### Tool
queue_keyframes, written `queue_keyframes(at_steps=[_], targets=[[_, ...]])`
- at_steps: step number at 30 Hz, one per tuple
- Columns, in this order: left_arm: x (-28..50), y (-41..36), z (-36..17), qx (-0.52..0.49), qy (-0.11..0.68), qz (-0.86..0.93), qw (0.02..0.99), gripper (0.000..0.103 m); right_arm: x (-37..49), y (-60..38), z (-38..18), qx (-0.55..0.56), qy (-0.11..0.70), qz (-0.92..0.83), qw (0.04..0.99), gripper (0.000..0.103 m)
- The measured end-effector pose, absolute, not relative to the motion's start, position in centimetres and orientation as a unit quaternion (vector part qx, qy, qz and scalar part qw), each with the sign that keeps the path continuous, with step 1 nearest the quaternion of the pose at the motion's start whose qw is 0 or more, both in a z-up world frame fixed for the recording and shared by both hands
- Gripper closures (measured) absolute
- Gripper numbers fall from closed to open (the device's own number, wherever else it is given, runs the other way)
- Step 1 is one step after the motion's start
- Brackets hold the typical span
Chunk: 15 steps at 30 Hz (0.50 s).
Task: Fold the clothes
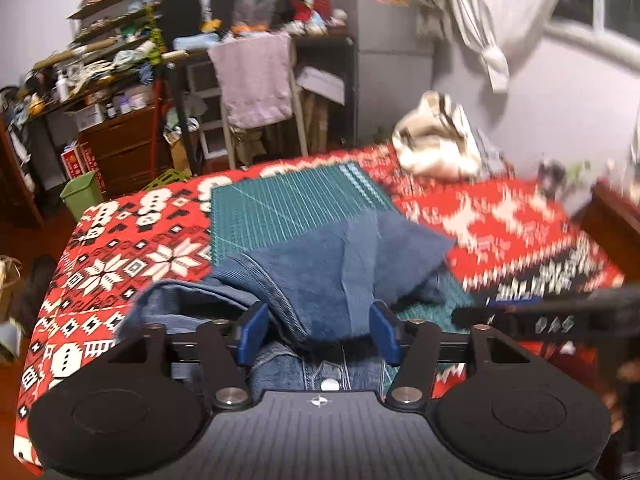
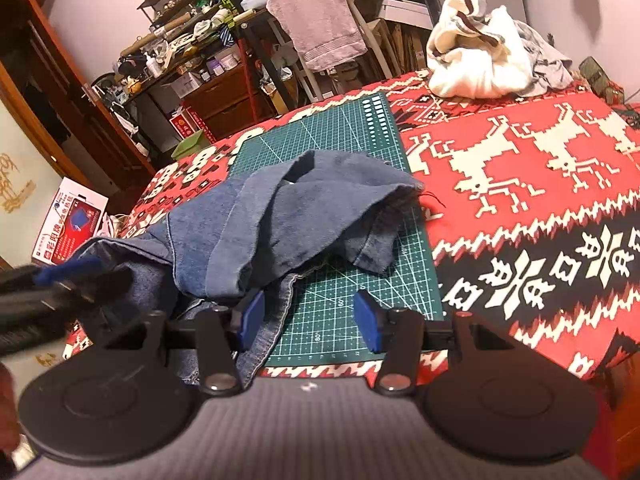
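The left tool [image 1: 319, 330] is standing with its blue pads spread wide, a hump of the denim jeans [image 1: 320, 264] bulging up between them; whether the pads are touching the cloth cannot be told. The right tool [image 2: 308, 320] is likewise spread apart, with only the jeans' stitched hem lying against its left pad and bare mat showing between the pads.

The jeans [image 2: 280, 220] are lying crumpled on the green cutting mat [image 2: 348, 144], their long axis running from the mat's near left corner, where the waistband and button are sitting under the left tool, toward the mat's right edge, where a frayed leg end is pointing.

The mat is resting on a desk covered by a red patterned cloth [image 2: 520, 184] with white deer. Beyond the mat's far right corner a heap of cream clothing [image 2: 476, 64] is sitting. Behind the mat, a pink towel [image 2: 320, 20] is hanging over a chair before cluttered shelves [image 1: 104, 60].
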<state>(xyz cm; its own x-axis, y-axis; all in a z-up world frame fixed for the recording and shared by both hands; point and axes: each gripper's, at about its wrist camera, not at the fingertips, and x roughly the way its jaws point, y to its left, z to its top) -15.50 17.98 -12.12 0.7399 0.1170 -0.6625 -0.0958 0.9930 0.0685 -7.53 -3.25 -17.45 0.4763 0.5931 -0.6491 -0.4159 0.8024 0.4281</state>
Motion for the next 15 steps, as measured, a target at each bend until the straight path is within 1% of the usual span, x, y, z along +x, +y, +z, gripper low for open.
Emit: queue_keyframes(at_steps=[2, 5, 10, 15], targets=[[-14.8, 17.2, -13.3, 0.041, 0.363, 0.063, 0.929, 0.041, -7.2, -3.8, -17.6, 0.113, 0.42, 0.294, 0.851, 0.049], [-13.9, 15.8, -15.0, 0.108, 0.365, 0.072, 0.922, 0.038, -6.7, -4.3, -17.9, 0.123, 0.425, 0.291, 0.848, 0.049], [-13.2, 13.4, -17.5, 0.222, 0.36, 0.07, 0.904, 0.038, -5.9, -4.6, -18.6, 0.136, 0.435, 0.287, 0.842, 0.049], [-12.5, 12.1, -19.3, 0.287, 0.357, 0.061, 0.887, 0.038, -4.9, -4.7, -19.5, 0.145, 0.445, 0.282, 0.838, 0.049]])
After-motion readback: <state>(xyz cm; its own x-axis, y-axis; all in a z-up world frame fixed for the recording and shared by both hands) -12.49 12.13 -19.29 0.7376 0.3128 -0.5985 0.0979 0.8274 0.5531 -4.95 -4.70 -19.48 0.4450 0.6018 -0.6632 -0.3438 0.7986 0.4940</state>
